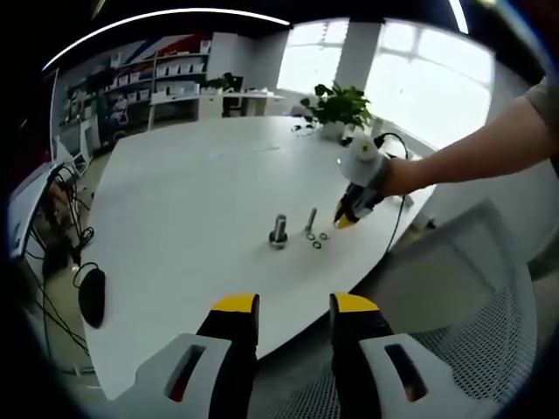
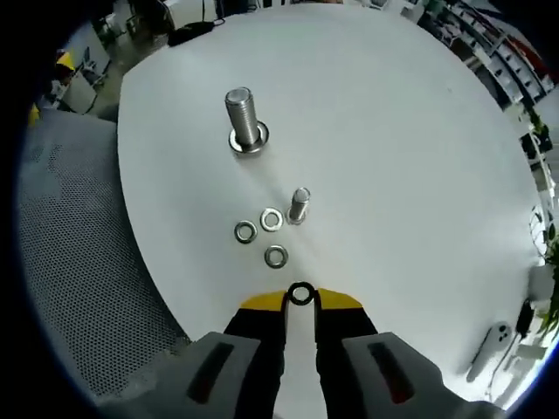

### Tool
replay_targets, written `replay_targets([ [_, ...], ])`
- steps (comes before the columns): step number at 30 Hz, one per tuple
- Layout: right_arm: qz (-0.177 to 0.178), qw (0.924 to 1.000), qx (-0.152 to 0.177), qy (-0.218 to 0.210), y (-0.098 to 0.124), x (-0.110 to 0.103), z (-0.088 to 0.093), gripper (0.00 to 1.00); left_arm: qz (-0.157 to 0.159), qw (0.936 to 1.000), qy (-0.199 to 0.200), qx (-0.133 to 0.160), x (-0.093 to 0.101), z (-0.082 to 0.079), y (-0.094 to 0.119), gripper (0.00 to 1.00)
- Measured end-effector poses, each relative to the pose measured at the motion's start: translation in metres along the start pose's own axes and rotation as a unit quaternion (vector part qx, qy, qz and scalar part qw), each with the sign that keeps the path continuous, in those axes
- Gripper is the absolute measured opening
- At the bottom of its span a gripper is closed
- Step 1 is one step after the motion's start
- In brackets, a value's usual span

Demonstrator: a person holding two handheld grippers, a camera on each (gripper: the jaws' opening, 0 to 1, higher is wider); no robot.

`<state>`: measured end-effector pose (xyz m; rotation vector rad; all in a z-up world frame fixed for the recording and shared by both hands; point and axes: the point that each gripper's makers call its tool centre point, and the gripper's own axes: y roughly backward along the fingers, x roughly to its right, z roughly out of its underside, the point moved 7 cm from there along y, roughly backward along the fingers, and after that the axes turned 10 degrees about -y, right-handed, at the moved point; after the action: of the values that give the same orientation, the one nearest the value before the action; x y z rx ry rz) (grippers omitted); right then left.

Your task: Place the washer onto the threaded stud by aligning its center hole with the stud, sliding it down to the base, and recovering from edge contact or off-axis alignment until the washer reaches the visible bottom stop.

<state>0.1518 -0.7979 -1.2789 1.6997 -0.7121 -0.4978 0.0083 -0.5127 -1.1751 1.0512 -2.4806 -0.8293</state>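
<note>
A big white table (image 2: pixel 419 157) carries everything, with a grey mesh chair (image 2: pixel 70 262) pushed up beside its rim. On the far edge in the left gripper view stands a potted plant (image 1: pixel 336 106).

The right gripper (image 2: pixel 300 295) hangs over the table near its edge, its jaws drawn close together on a washer (image 2: pixel 300 293) pinched at the yellow tips. From the left gripper view that same tool (image 1: pixel 349 214) shows in a person's hand, tips low by the loose parts.

The left gripper (image 1: pixel 294 305) sits back off the table edge, jaws parted with nothing between them.

The larger bolt (image 2: pixel 244 120) stands upright on its head, thread bare. The smaller bolt (image 2: pixel 299 206) stands nearer, just beside three loose washers (image 2: pixel 272 219) lying flat in a cluster; whether the nearest one touches it is hard to tell.
</note>
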Motion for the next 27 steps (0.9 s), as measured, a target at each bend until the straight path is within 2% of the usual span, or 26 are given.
replay_targets([
  [13,0.002,0.999,0.043,-0.015,0.022,0.003,-0.025,0.13,0.0,1.0,-0.001,0.004,0.0,-0.001,0.0,0.3],
  [27,-0.015,0.9973,0.071,-0.01,0.031,0.002,-0.053,0.13,0.003,1.0,-0.005,0.004,0.001,-0.001,0.0,0.3],
])
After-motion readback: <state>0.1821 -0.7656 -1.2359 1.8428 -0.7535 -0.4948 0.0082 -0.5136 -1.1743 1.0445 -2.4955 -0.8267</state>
